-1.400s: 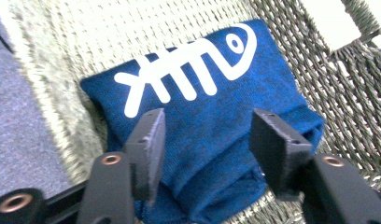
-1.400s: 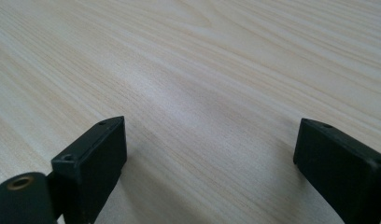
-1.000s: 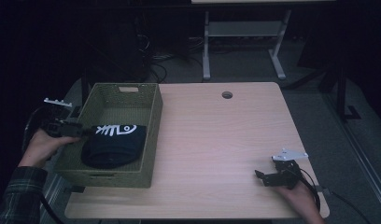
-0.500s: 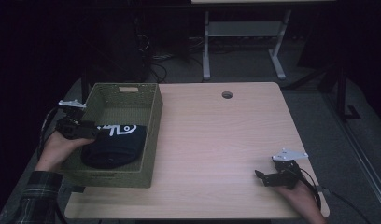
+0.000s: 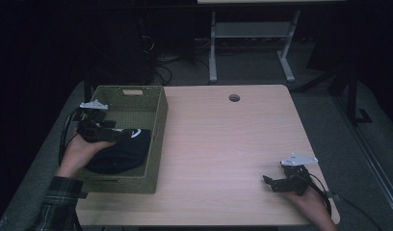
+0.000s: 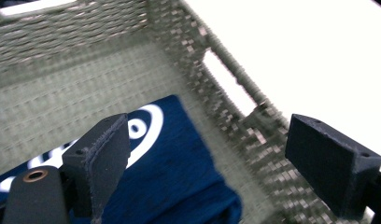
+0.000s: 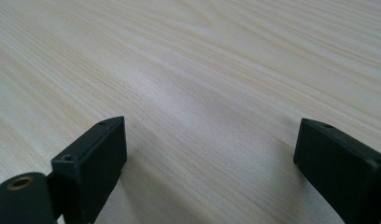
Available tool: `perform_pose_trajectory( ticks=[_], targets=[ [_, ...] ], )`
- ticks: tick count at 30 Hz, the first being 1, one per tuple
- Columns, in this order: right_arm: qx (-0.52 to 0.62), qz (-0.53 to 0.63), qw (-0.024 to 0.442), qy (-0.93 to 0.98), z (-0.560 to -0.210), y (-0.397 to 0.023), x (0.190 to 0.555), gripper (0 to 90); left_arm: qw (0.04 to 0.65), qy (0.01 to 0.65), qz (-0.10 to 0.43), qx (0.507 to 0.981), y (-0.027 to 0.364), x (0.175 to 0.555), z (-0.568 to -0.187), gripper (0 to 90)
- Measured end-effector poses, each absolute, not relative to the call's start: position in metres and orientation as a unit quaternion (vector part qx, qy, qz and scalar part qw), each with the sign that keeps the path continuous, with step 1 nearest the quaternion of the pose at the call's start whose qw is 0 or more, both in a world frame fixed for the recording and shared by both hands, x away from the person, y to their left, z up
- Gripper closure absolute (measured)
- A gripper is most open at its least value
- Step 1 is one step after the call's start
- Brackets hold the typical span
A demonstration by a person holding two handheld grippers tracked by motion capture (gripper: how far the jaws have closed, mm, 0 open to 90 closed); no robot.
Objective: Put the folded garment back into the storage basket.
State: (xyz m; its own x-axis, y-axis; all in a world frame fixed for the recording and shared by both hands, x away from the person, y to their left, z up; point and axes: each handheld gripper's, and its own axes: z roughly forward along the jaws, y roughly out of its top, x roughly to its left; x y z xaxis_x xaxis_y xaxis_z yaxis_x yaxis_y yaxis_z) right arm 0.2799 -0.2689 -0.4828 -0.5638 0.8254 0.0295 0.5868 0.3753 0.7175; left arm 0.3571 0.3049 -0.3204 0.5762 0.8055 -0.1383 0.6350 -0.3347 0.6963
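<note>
A green woven basket (image 5: pixel 158 130) stands on the left part of the wooden table (image 5: pixel 223 144). A folded dark blue cloth with white print (image 5: pixel 122 151) lies inside it. My left gripper (image 5: pixel 115 134) hovers over the basket above the cloth, open, nothing between its jaws. In the left gripper view the blue cloth (image 6: pixel 179 172) lies below the open left gripper (image 6: pixel 207 168), with the basket wall (image 6: pixel 230 116) and its handle slot beside it. My right gripper (image 5: pixel 274 183) rests open near the table's front right; in its own view the right gripper (image 7: pixel 209 163) frames bare wood (image 7: pixel 202 84).
A round cable hole (image 5: pixel 234 98) sits near the table's far edge. A white metal frame (image 5: pixel 247 43) stands on the floor behind the table, with cables (image 5: pixel 165 62) beside it. The floor around is dark.
My left gripper has moved from outside the basket's left wall to the right, over the cloth inside the basket. The right gripper has stayed still.
</note>
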Motion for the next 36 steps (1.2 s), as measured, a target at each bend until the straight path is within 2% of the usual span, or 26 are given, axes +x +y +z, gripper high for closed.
perform_pose_trajectory(
  ticks=[21, 36],
  targets=[
    [0.435, 0.351, 0.170, 0.812, -0.483, -0.269, 0.280, 9.2, 0.384, 0.384, 0.087, 0.835, 0.218, 0.354, -0.325, 13.7],
    [0.435, 0.351, 0.170, 0.812, -0.483, -0.269, 0.280, 9.2, 0.396, 0.337, 0.071, 0.851, 0.151, 0.346, -0.345, 13.7]
  ],
)
